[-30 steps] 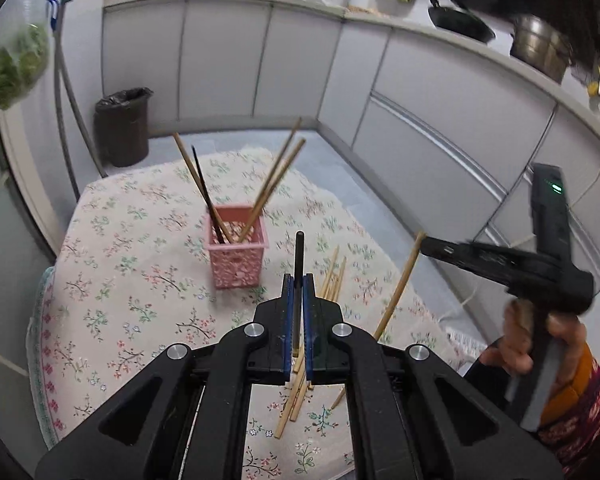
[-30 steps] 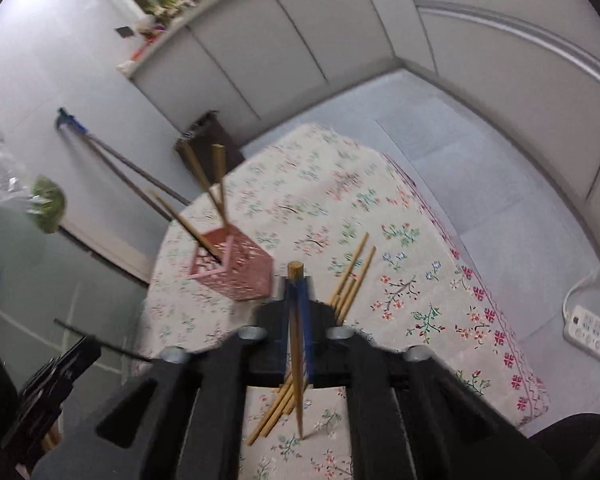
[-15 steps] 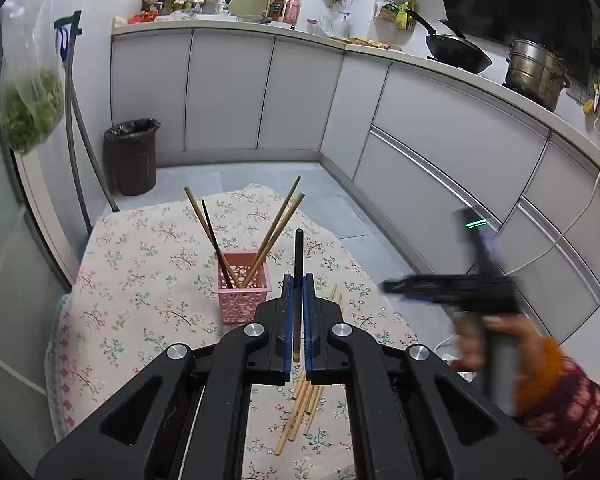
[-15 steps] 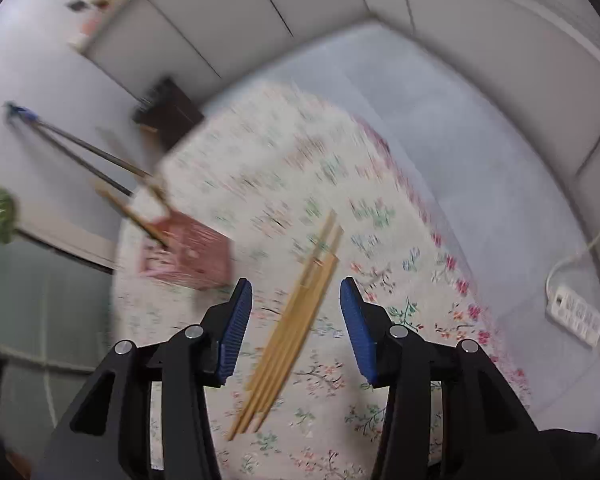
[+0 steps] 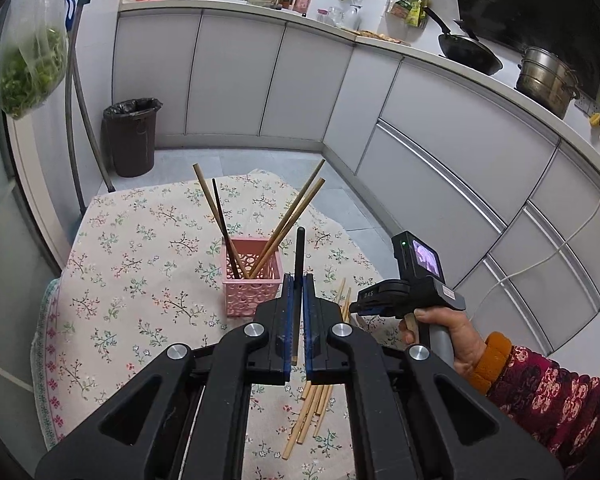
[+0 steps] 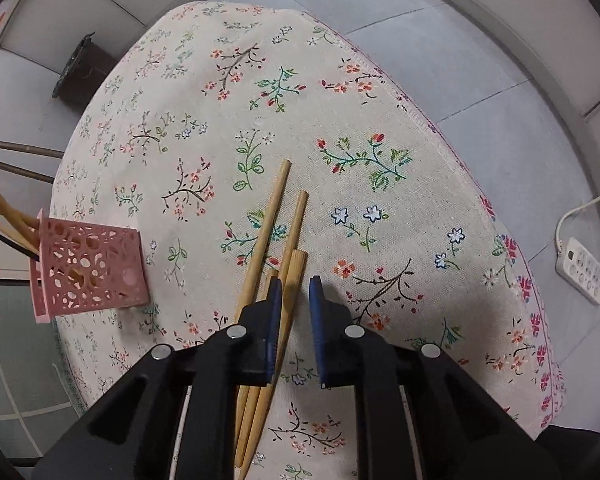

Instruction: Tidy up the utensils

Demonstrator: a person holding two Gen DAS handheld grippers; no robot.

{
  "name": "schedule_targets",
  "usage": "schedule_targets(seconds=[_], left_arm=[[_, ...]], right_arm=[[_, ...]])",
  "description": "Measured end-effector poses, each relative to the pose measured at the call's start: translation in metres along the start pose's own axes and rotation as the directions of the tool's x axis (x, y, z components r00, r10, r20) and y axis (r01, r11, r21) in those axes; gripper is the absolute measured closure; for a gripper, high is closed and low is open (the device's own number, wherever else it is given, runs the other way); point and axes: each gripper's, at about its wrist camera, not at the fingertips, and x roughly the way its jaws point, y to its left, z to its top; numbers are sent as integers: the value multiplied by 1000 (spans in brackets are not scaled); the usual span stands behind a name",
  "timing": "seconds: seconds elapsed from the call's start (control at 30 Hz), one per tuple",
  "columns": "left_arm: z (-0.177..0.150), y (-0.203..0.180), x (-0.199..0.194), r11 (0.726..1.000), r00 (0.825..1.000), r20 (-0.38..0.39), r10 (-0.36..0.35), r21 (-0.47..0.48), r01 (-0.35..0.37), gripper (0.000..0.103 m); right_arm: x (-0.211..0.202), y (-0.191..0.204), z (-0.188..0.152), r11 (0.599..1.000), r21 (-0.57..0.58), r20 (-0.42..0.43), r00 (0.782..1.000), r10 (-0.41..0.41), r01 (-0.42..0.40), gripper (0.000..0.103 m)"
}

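A pink lattice basket (image 5: 251, 280) and tan chopsticks (image 6: 274, 236) are being shown on a cream floral tablecloth (image 6: 260, 92).

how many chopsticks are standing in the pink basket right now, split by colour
In the pink basket:
Light wooden chopsticks: 3
Black chopstick: 1
Total: 4
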Motion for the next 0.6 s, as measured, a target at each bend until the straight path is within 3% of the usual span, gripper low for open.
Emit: schedule_targets(seconds=[0.13, 0.37, 0.5, 0.6], left_arm=[[1, 3, 1, 1000, 1000, 0, -6, -5, 6, 100], [4, 7, -3, 1000, 1000, 5, 5, -20, -5, 100], [8, 4, -9, 1000, 1000, 10, 16, -23, -16, 100], [12, 4, -17, 999, 999, 23, 29, -34, -28, 100]], right_arm=[[11, 1, 4, 999, 24, -31, 999, -23, 24, 89], [14, 18, 5, 993, -9, -11, 993, -115, 115, 92], [4, 5, -6, 999, 3, 27, 999, -42, 41, 95], [-28, -1, -24, 999, -39, 100, 995, 10, -6, 95]])
